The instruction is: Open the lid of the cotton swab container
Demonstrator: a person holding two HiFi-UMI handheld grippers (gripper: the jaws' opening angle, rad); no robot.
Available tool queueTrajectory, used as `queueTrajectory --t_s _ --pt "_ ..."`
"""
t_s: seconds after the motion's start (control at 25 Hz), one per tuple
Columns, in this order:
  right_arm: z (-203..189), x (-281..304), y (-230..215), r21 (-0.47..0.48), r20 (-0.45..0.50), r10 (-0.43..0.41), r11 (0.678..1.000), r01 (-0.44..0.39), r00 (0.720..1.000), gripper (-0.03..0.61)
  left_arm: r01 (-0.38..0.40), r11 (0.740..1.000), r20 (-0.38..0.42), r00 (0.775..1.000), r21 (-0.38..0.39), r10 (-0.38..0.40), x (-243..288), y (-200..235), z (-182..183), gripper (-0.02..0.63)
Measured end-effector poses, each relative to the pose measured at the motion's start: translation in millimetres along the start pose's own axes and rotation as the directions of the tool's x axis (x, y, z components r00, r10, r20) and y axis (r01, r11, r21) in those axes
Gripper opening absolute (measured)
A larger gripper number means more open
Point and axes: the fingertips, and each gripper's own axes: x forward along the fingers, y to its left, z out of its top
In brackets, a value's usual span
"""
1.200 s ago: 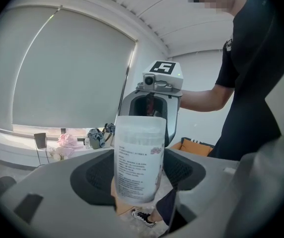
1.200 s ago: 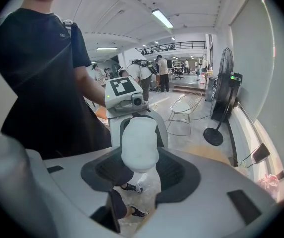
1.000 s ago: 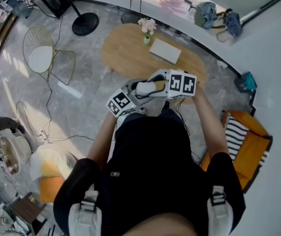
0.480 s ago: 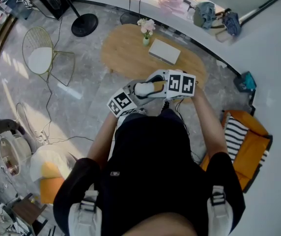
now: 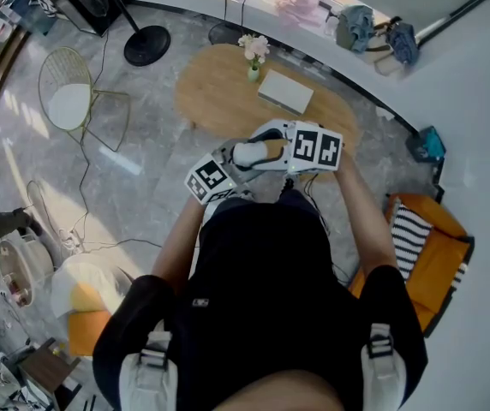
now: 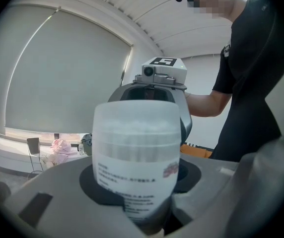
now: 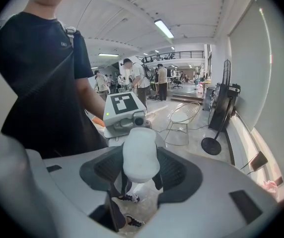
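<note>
The cotton swab container [image 6: 137,152] is a translucent tub with a printed label, packed with white swabs. It is held in the air in front of the person's chest, between the two grippers that face each other [image 5: 258,152]. My left gripper [image 6: 142,202] has the tub's lower body between its dark pads, and its jaws are closing onto it. The tub's white lid end [image 7: 140,155] sits between the pads of my right gripper [image 7: 140,170], whose jaws are opening away from it. Each view shows the other gripper's marker cube behind the tub.
Below lies an oval wooden table [image 5: 219,92] with a flower vase [image 5: 255,54] and a grey flat box [image 5: 286,91]. A wire chair [image 5: 74,92] and a lamp base [image 5: 148,41] stand at the left. An orange seat [image 5: 425,238] is at the right.
Both grippers and the container stay at the same spot in front of the chest. I see no clear movement in the head view.
</note>
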Motion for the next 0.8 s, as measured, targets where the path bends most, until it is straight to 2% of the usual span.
queueTrajectory --t_s 0.16,0.8 --pt "4.3 -0.5 0.8 -0.016 -0.01 -0.001 1.0 0.0 1.0 0.215 0.015 1.0 0.024 1.0 -0.003 -0.015 4.2 -3.0 11.0 0.198" --pt "0.2 -2.0 1.4 0.028 -0.035 0.043 0.999 -0.042 0.998 0.201 0.038 0.999 0.014 0.999 -0.014 -0.038 7.9 -6.0 10.4 0.197"
